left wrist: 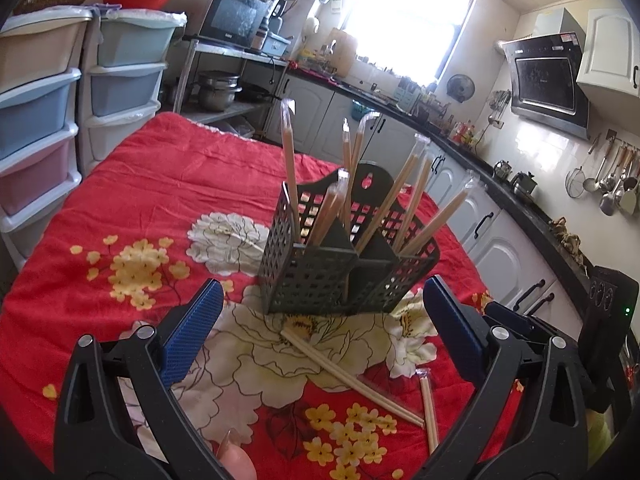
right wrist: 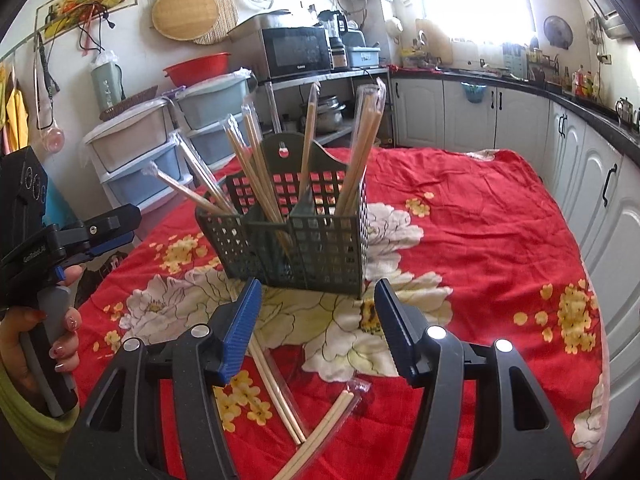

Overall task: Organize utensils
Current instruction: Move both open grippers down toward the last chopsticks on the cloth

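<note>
Lattice plastic caddy (left wrist: pixel 320 276) of wrapped chopsticks (left wrist: pixel 408 184), floral cloth (left wrist: pixel 140 184), both ribbed claws spread empty.

Lower ends of wrapped wooden chopsticks (left wrist: pixel 404 184): sitting hidden behind the walls of the dark green plastic lattice holder (left wrist: pixel 320 280).
Loose wrapped chopstick pair (right wrist: pixel 316 440): running out past the bottom picture edge.
Countertop bottles (left wrist: pixel 464 130): appearing too small to identify.
Person's hand (right wrist: pixel 24 344): being cut off at the left edge.
</note>
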Tool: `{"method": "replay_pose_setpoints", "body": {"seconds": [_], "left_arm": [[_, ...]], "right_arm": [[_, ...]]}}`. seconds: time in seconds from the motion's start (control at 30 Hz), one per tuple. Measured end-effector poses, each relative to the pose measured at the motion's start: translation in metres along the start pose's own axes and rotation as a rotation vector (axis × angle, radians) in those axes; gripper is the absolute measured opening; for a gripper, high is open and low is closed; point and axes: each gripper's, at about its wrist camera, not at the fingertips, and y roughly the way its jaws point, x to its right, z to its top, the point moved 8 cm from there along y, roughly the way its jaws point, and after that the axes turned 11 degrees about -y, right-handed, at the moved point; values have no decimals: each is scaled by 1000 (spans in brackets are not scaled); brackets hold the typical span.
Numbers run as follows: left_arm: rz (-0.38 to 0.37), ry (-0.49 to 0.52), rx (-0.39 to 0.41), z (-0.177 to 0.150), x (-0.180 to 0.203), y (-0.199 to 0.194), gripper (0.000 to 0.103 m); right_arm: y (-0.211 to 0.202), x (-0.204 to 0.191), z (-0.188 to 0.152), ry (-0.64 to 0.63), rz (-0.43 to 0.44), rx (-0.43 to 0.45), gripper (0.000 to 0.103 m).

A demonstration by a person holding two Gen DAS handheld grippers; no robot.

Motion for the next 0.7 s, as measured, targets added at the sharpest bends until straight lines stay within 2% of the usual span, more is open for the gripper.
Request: {"method": "replay_pose_setpoints", "body": {"seconds": [0.4, 0.7], "left_arm": [[3, -26, -92, -25, -7, 23, 92], [-14, -70, -206, -56, -12, 50, 92]], "right_arm": [[11, 1, -36, 35, 13, -95, 57], [20, 0, -62, 58, 31, -174, 57]]}}
